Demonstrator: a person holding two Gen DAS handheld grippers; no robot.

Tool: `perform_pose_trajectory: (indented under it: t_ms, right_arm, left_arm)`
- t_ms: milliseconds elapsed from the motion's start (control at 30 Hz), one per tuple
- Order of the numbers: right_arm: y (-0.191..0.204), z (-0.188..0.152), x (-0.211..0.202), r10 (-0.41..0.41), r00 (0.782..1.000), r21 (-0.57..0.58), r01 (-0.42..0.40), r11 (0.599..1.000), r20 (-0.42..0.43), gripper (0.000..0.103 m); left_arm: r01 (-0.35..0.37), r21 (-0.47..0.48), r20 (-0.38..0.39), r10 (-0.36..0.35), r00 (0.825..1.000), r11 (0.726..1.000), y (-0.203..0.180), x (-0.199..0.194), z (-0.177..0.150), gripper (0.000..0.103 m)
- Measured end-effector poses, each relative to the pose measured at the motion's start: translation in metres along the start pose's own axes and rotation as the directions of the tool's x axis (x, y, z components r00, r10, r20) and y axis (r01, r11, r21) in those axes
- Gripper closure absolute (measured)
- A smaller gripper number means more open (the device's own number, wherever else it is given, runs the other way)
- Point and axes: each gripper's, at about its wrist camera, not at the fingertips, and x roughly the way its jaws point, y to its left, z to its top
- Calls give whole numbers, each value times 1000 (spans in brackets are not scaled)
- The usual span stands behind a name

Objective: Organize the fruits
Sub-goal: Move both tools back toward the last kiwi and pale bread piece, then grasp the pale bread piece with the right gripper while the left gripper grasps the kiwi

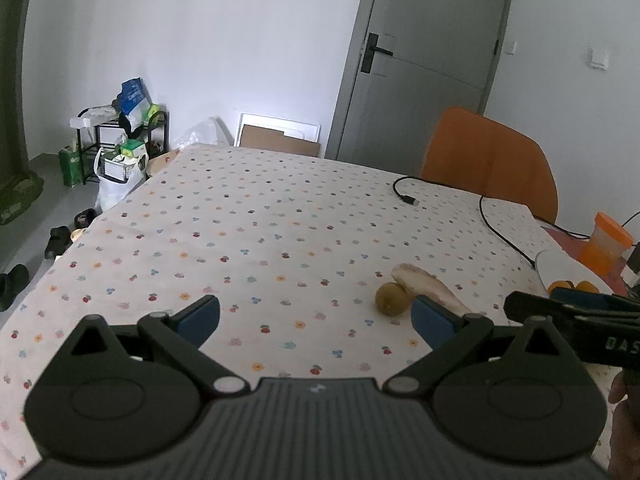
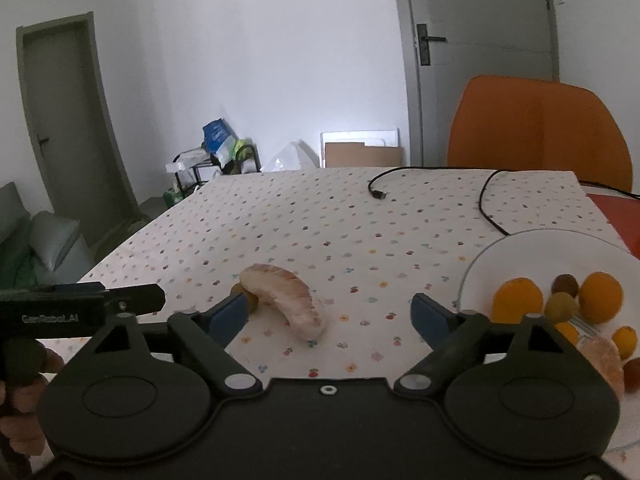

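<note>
With both the left gripper [image 1: 316, 316] and right gripper [image 2: 330, 314] wide open and empty, straddle the pale peeled pomelo segment [image 2: 286, 300] mid-table touching the small green-brown fruit [image 1: 393, 298], closing gently before transfer to the white round plate [image 2: 520, 248] at the table's right edge.

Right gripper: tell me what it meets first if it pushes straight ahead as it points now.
Probably the pale peeled fruit segment on the tablecloth, just left of centre between the open right gripper fingers. The small greenish fruit sits at its far left end. Depth is uncertain.
</note>
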Motion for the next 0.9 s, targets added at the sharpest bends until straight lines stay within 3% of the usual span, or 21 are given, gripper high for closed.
perform_pose_trajectory:
  t_ms: [433, 900]
  right_arm:
    - [6, 8, 31, 25, 998, -31, -27, 999, -51, 30]
    - [9, 7, 53, 51, 995, -56, -56, 997, -88, 49]
  left_arm:
    - [-5, -20, -14, 4, 1000, 1000, 9, 14, 1, 2]
    - [14, -19, -30, -15, 999, 1000, 7, 25, -1, 3]
